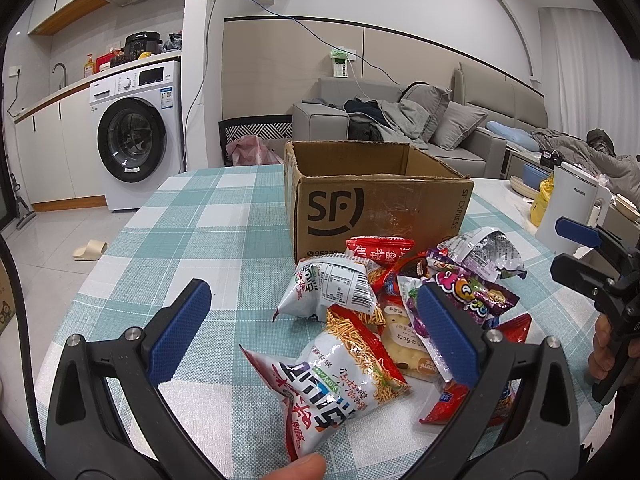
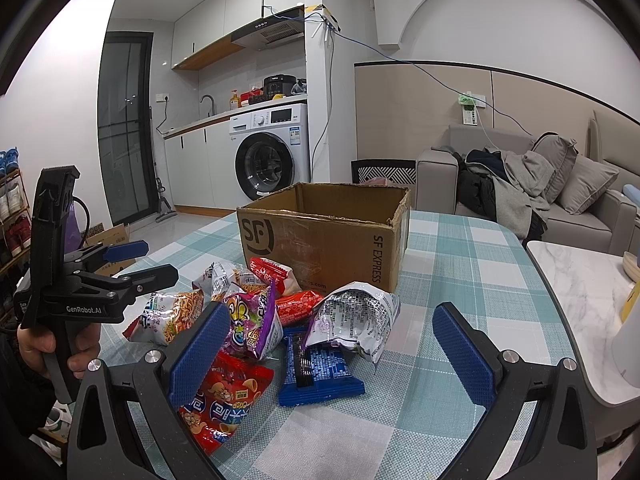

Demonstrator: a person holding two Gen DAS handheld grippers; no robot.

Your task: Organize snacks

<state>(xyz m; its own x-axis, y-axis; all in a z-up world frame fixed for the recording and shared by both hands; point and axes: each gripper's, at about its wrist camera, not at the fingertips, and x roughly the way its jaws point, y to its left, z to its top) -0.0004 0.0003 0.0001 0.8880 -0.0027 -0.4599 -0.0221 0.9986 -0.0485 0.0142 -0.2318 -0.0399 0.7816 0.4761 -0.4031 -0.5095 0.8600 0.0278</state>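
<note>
Noodle-snack bag (image 1: 340,376) between left gripper (image 1: 316,332) fingers spread wide, right gripper (image 2: 332,356) likewise empty

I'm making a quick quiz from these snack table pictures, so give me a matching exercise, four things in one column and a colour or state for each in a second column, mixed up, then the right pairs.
Things:
1. cardboard box
2. flat ridged packet
3. cartoon candy bag
4. left gripper

Descriptions:
A. purple
B. open, holding nothing
C. blue
D. brown, top open, behind the snack pile

Pairs: 1-D, 2-C, 3-A, 4-B
</note>
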